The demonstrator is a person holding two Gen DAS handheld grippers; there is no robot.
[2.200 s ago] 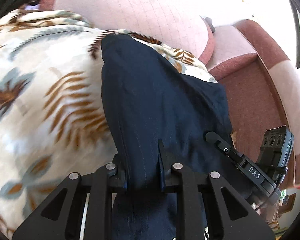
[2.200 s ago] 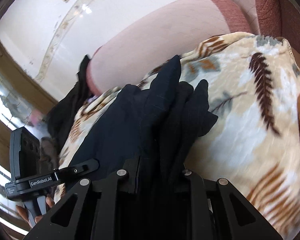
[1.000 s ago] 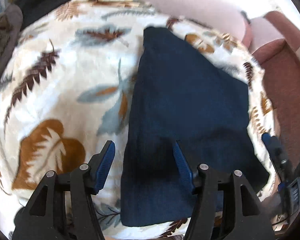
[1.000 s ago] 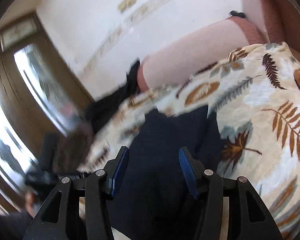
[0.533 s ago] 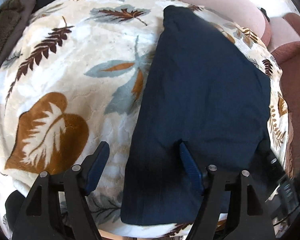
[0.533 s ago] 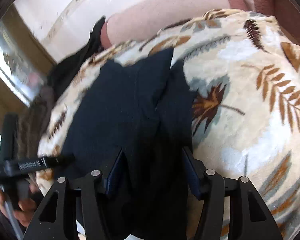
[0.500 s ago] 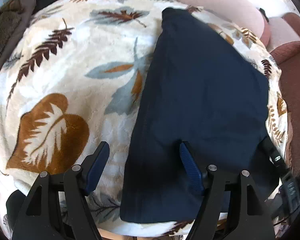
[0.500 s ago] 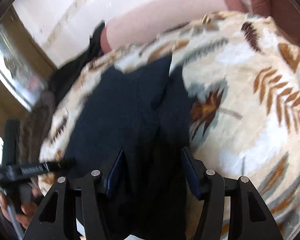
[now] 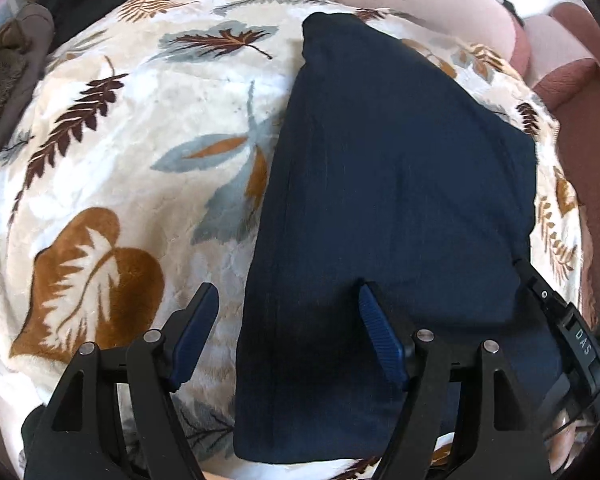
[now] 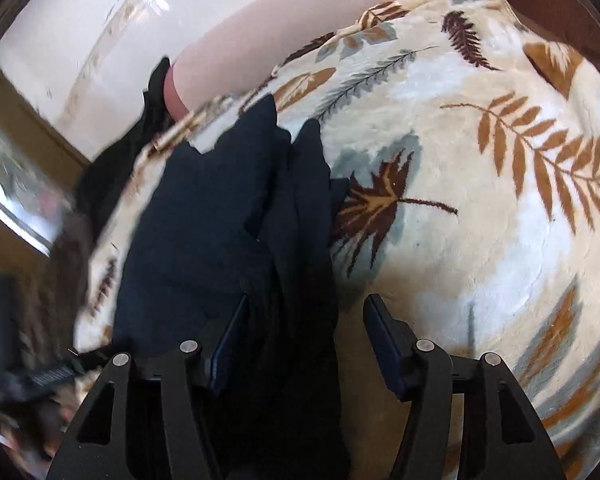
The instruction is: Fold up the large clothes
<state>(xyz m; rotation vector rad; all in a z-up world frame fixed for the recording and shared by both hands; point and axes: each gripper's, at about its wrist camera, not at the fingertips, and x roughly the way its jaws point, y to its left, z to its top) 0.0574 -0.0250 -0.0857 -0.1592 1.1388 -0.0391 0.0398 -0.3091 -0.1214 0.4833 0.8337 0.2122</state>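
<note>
A dark navy garment [image 9: 384, 208], finely woven with a faint pinstripe, lies folded into a long flat panel on a plush cream blanket [image 9: 132, 152] printed with brown, rust and grey-blue leaves. In the right wrist view its far end breaks into uneven layered points and soft creases. The left gripper [image 9: 286, 330] hangs over the garment's near left edge, jaws spread wide and holding nothing; one blue ribbed pad sits above the blanket, the other above the cloth. The right gripper [image 10: 304, 338] is likewise wide open and empty, straddling the garment's right-hand edge, one finger over the dark fabric, the other over blanket. Behind the blanket runs a pink quilted sofa arm [image 9: 412, 4] with reddish-brown upholstery beside it, and black clothing [image 10: 136, 140] draped at its end.
</note>
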